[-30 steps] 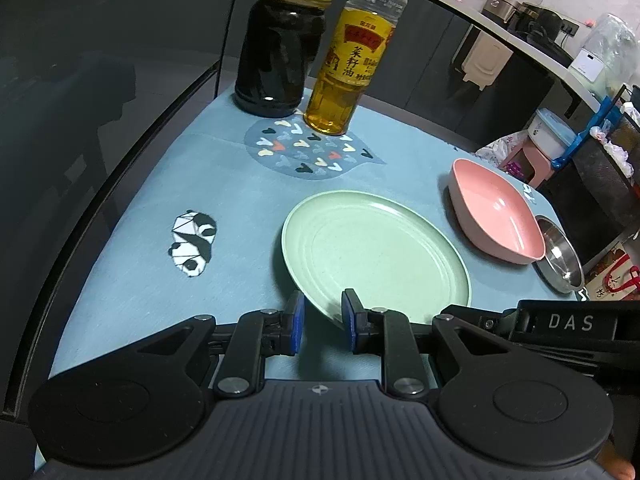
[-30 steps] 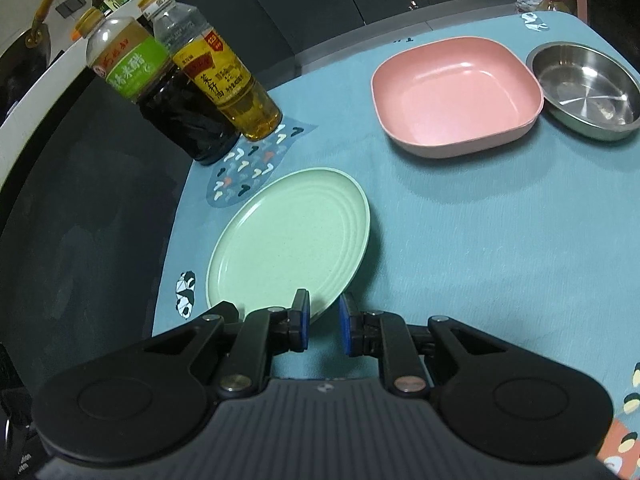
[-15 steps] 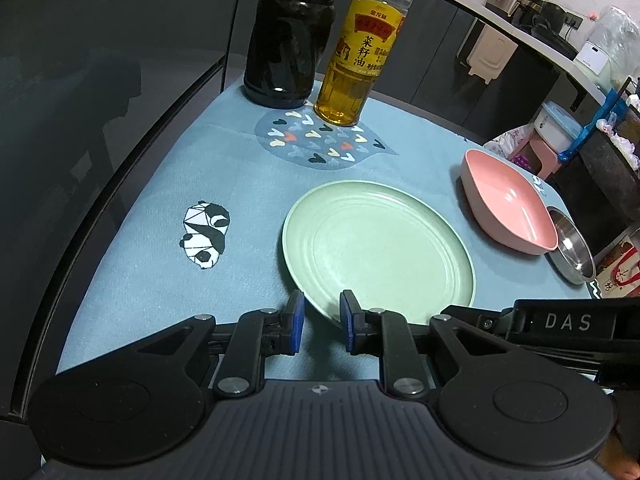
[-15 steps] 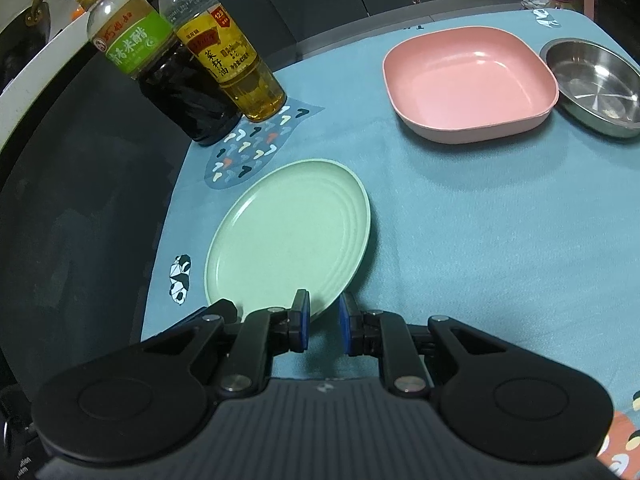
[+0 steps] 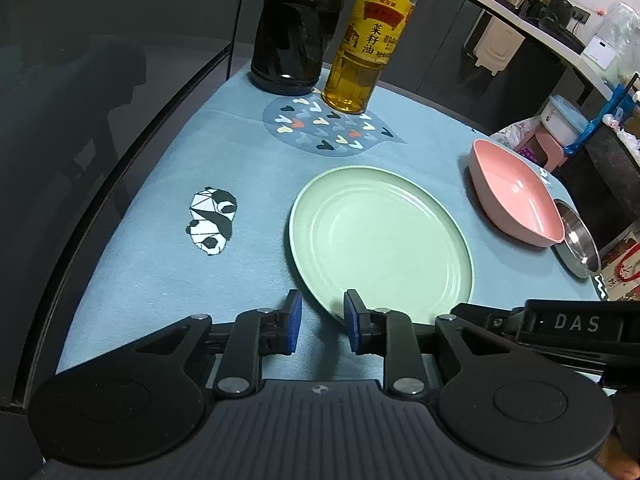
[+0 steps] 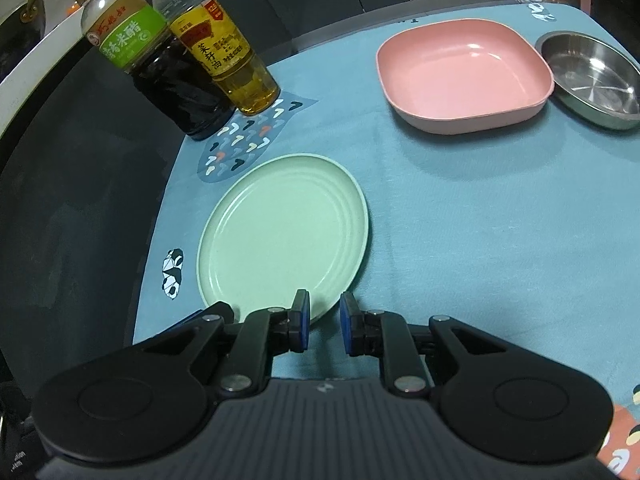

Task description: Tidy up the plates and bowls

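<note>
A round pale green plate (image 5: 380,236) lies flat on the blue tablecloth; it also shows in the right wrist view (image 6: 284,236). A pink square bowl (image 5: 516,196) sits to its right, also in the right wrist view (image 6: 464,72). A steel dish (image 5: 578,240) lies beside the bowl, and in the right wrist view (image 6: 592,76). My left gripper (image 5: 322,322) hovers at the plate's near rim, jaws slightly apart and empty. My right gripper (image 6: 323,328) is at the plate's near right rim, jaws slightly apart and empty.
A dark vinegar bottle (image 5: 296,36) and a yellow oil bottle (image 5: 366,48) stand at the back of the cloth. The table's dark edge curves along the left (image 5: 120,176). The right gripper's body (image 5: 560,324) shows at the lower right of the left wrist view.
Both grippers have drawn back and a little upward from the plate, so the plate and bottles sit slightly farther in view. The jaws have kept the same small gap.
</note>
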Motion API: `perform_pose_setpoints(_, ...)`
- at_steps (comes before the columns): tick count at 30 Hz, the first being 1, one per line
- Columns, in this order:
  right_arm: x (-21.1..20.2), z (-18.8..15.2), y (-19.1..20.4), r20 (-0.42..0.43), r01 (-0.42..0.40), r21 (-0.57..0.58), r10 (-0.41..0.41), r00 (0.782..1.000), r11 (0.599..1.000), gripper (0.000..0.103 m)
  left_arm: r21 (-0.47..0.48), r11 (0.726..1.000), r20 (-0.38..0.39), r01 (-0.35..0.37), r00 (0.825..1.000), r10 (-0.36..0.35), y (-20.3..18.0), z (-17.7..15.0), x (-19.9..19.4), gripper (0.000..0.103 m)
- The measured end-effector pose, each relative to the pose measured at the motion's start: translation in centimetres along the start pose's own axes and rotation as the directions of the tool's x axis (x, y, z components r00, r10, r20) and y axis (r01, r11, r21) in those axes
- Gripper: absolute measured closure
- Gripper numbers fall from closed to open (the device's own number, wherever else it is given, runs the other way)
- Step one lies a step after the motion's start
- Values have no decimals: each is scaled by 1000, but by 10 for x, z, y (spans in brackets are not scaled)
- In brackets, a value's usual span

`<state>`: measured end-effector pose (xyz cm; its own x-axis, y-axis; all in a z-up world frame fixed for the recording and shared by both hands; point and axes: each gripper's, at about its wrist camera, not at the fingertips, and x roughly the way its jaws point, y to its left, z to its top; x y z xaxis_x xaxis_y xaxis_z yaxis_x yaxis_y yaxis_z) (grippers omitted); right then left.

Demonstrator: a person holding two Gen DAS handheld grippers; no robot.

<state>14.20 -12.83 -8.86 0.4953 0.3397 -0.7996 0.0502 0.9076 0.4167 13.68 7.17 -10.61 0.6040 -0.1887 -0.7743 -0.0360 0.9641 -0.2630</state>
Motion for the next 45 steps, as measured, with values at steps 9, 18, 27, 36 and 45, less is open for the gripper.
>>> perform_pose_setpoints(9, -6, -1, -3, 11, -3, 8, 3, 1000, 1000, 85, -12, 999, 6, -47, 999, 47, 2, 4, -8, 81)
perform_pose_setpoints(18, -18, -1, -5, 40, 10, -11, -10, 999, 1000, 85, 9, 999, 36, -45, 998, 44, -10, 6, -22, 79)
perform_pose_setpoints(27, -35, -3, -15, 81, 27, -13, -25, 996, 1000, 84, 48, 998, 47, -36, 998, 34, -31, 8, -27, 79)
perform_pose_setpoints(36, -51, -2, -31, 120, 62, -11, -60, 991, 998, 78, 100, 995, 44, -30, 999, 26, -55, 10, -24, 77)
perform_pose_setpoints(45, -62, 5, -57, 150, 72, 46, -78, 986, 996, 76, 136, 990, 29, -21, 999, 17, -78, 13, -14, 77)
